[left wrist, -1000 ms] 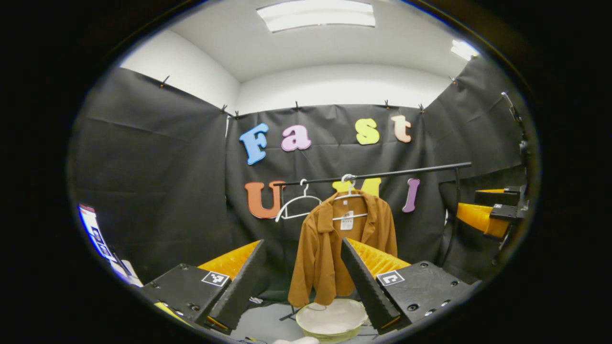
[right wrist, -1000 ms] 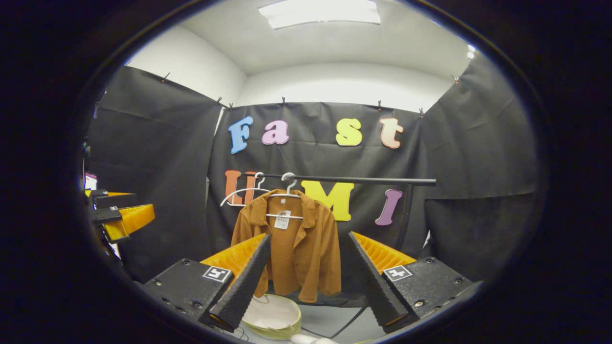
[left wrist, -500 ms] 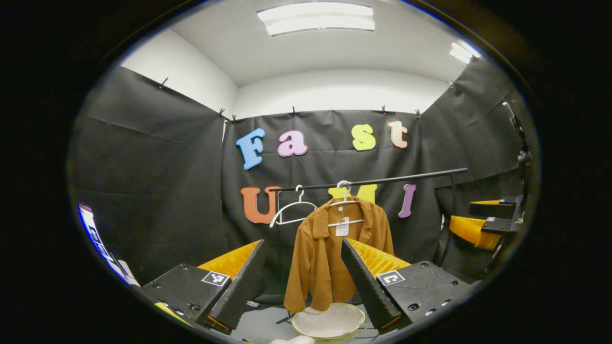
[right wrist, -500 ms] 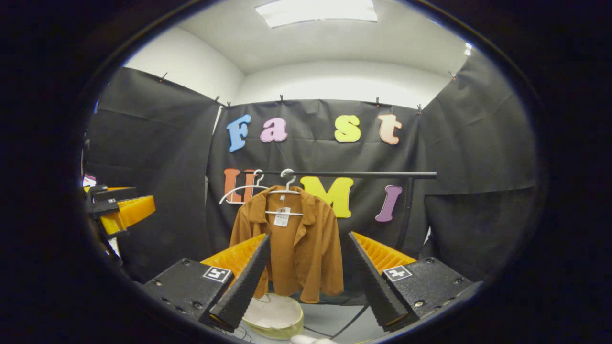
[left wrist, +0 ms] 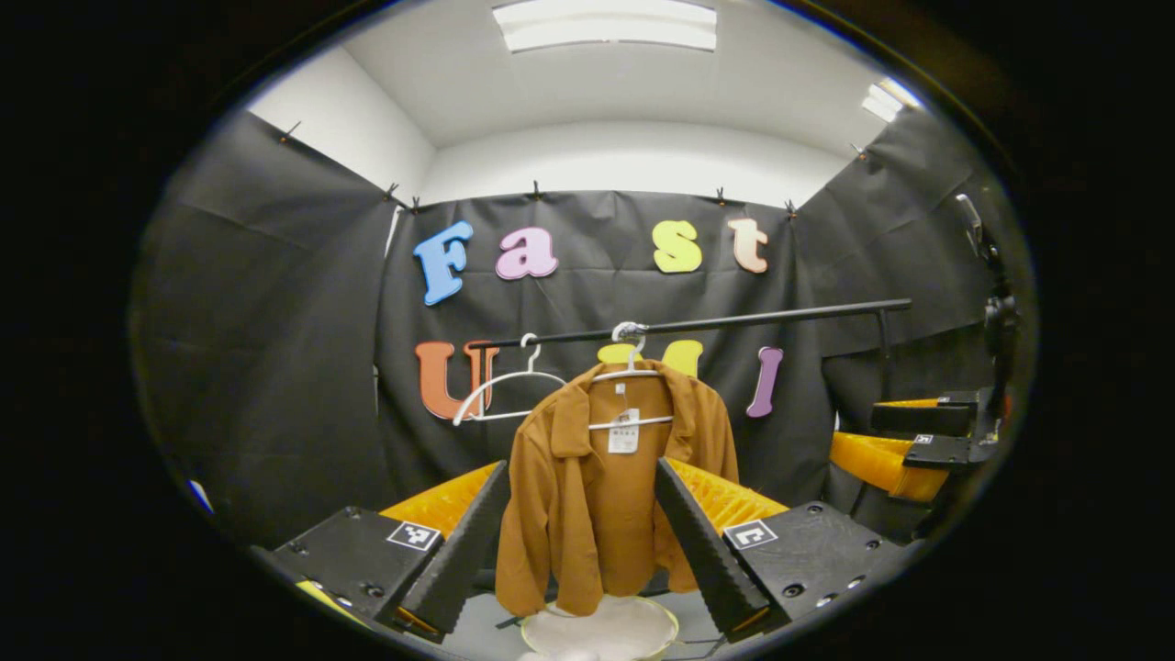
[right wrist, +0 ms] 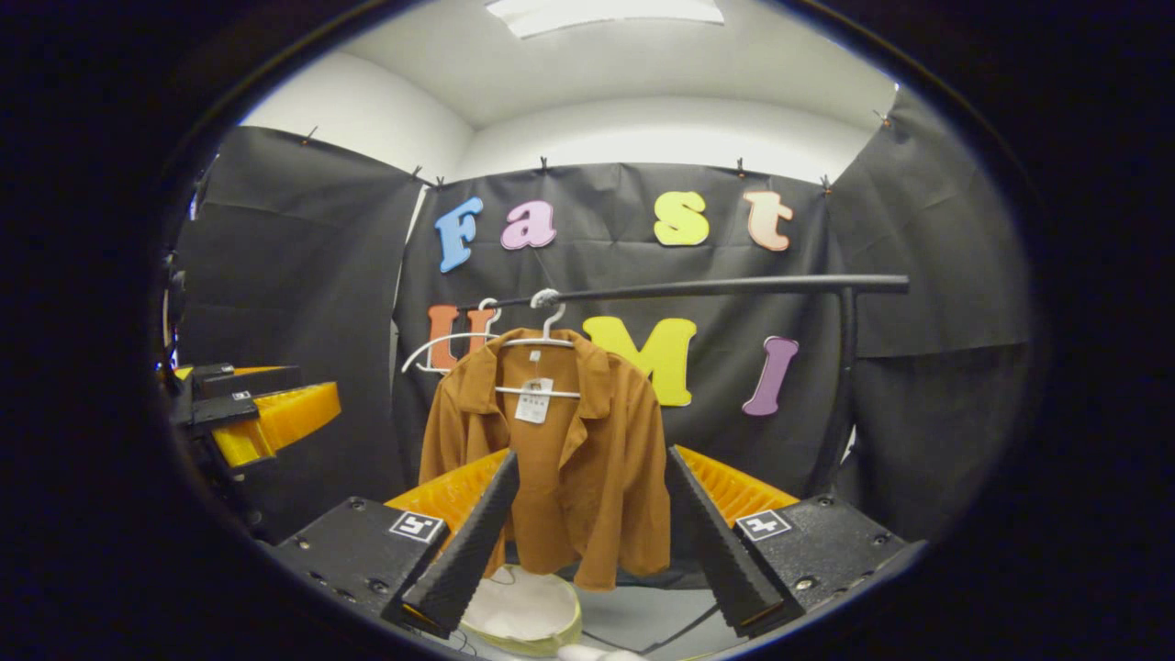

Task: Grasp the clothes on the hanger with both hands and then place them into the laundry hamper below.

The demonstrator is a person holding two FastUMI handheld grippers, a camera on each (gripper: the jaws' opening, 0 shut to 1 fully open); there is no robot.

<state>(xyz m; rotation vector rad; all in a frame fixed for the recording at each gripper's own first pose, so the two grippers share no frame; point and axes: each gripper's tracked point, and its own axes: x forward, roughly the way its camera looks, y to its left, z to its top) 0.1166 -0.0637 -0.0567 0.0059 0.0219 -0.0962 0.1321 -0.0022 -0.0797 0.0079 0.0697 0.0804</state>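
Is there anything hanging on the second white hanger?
No, the second hanger hangs bare on the rail, beside the brown shirt.

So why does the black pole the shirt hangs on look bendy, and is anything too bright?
Left gripper view: the lens bows the rail; the ceiling light glares white; the brown shirt stays sharp. Right gripper view: the rail curves too, and the light is washed out.

The jacket (left wrist: 597, 496) hem hides part of the hamper (left wrist: 601, 633) rim.
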